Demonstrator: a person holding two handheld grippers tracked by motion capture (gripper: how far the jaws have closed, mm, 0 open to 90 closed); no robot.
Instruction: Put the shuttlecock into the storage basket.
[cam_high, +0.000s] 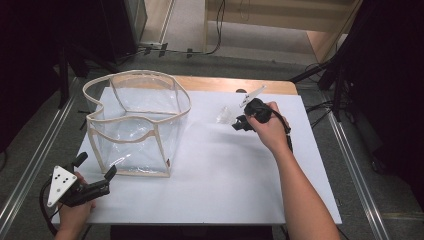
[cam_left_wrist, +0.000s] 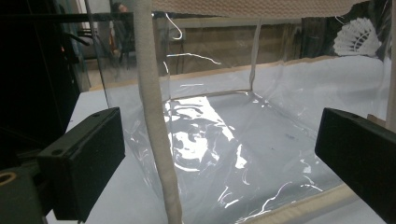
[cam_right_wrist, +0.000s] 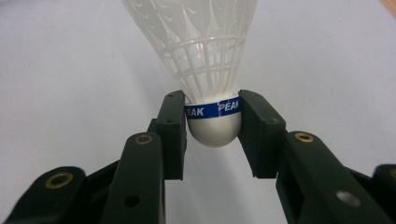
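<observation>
Right forearm reaches in from the near edge, angled forward and slightly left across the white rectangular table top (cam_high: 215, 170). The right hand (cam_high: 267, 127) wraps the black right gripper (cam_high: 239, 122) out past the middle of the table, nose pointing left.

Left hand (cam_high: 75, 207) sits low at the near left corner of the table, holding the left gripper (cam_high: 97, 172) pointed forward and right. Grey three-cornered plate on top of it.

Right jaws are pinched onto the rounded white cork of a white plastic shuttlecock with a blue band (cam_right_wrist: 212, 60), one pad on each side of the band, the skirt fanning away beyond the tips. In the high view the shuttlecock (cam_high: 225, 116) is a pale blur just left of the jaw tips, low over the table; whether it touches the surface I cannot tell.

Left jaws stand wide apart with nothing between them. They face the near left corner of the clear plastic box-shaped bag with beige fabric trim (cam_high: 135, 125), close but apart from it. The beige corner seam (cam_left_wrist: 156, 121) runs upright between the two pads in the left gripper view.

The bag stands upright, mouth open, on the left half of the table, between the two grippers. The shuttlecock lies to its right, well outside it.
</observation>
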